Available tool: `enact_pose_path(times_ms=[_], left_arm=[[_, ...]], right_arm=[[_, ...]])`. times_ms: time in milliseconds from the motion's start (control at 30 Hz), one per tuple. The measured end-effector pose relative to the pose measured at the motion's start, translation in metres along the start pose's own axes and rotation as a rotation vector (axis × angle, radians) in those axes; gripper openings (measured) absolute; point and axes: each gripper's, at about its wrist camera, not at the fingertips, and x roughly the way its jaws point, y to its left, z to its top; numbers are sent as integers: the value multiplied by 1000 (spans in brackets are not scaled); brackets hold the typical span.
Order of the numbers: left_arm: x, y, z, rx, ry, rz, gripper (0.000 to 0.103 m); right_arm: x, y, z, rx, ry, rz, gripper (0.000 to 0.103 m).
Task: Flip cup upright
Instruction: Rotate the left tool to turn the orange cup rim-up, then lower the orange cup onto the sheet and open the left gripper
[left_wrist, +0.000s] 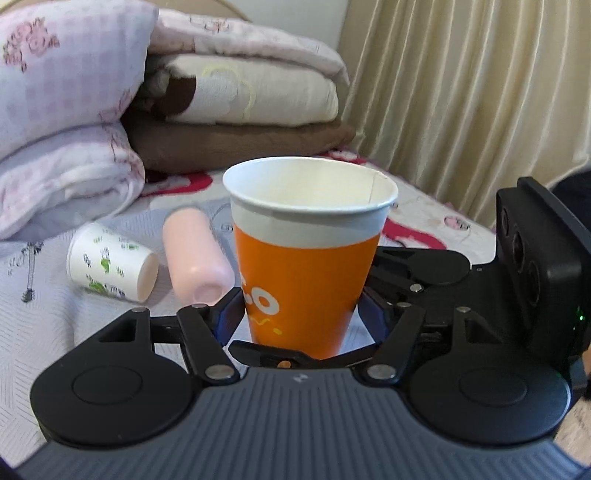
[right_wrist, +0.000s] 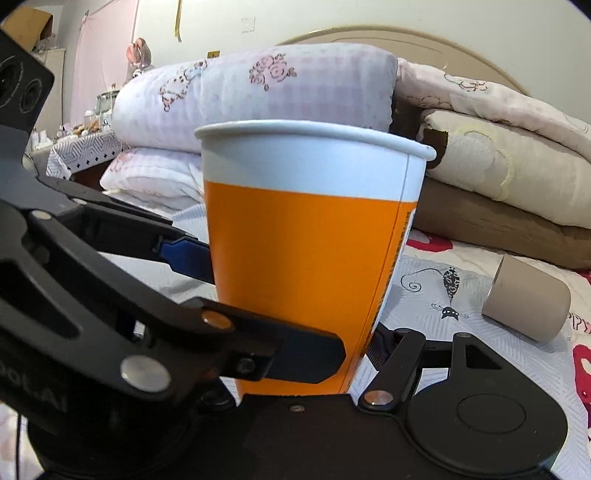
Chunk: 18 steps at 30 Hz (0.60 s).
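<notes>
An orange paper cup with a white rim band (left_wrist: 306, 266) stands upright, mouth up, between the blue pads of my left gripper (left_wrist: 301, 310), which is shut on its lower body. The same cup fills the right wrist view (right_wrist: 306, 240). My right gripper (right_wrist: 295, 332) sits right at the cup's base; only its right finger linkage shows, and whether its fingers touch the cup is hidden. The left gripper's fingers (right_wrist: 188, 254) reach in from the left there. The right gripper's body (left_wrist: 535, 266) shows at the right of the left wrist view.
A white cup with green print (left_wrist: 110, 262) and a pink cup (left_wrist: 197, 254) lie on their sides on the bedspread (left_wrist: 44, 325). A brown cup (right_wrist: 528, 299) lies on its side at right. Folded quilts (left_wrist: 236, 92) are stacked behind, with a curtain (left_wrist: 461, 92) at right.
</notes>
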Motion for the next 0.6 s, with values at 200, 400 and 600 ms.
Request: enact_pose_path(times_ms=[200,400,600], left_arm=[[5,1,-6,36,22,18,65],[2,0,-9,78,23,29,65],[3,5,-10,51,39,-3,66]], right_arm=[[11,1,-10,-19,51,10,75],[3,11,-12,-66,112,14,91],[-4,9,-11,-47,109,26,75]])
